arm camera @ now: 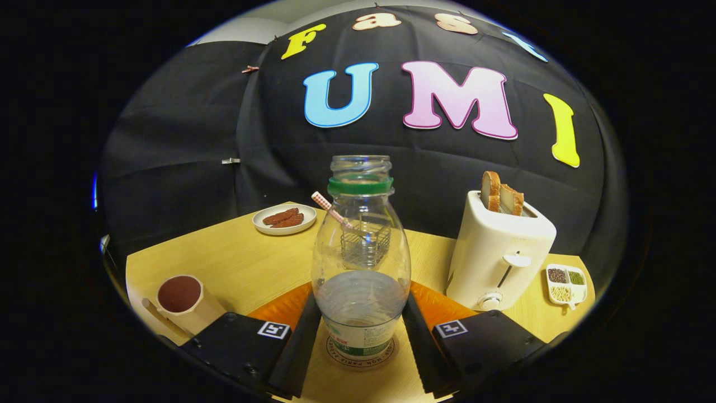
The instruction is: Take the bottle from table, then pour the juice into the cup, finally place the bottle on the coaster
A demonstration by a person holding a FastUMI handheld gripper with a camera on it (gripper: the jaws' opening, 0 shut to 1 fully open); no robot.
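Between the fingers of the gripper (361, 336): bottle (361, 263), upright on the coaster (361, 354), cap off, green ring at the neck, clear with a little liquid low in the body. Fingers (296, 350) spread to either side of the bottle's base, close alongside it; contact hard to judge, no clear pinch visible. Coaster round, pale, printed ring at its rim, mostly covered by the bottle, flat on the desk (235, 263).

Behind the coaster and under the fingers: orange mat (285, 305), showing on both sides of the bottle.

Left of the fingers, near the desk's front edge: cup (184, 302), pale outside, dark reddish inside, tilted in the fisheye view, well apart from the bottle. Beside it, a pale stick-like object, too unclear to name.

Beyond the bottle, seen through its glass: small wire basket (366, 243), with a checked-handled utensil (331, 211) leaning out to the left.

Farther back on the left: white plate (284, 219) with two brownish-red pieces on it, near the desk's far edge.

Right of the bottle: white toaster (498, 252), lever and dial on its front, two bread slices (500, 197) standing up from the slots. Just right of the toaster: small divided dish (566, 284) holding grains or seeds in separate compartments, dark, green and pale.

Behind everything: black cloth wall.
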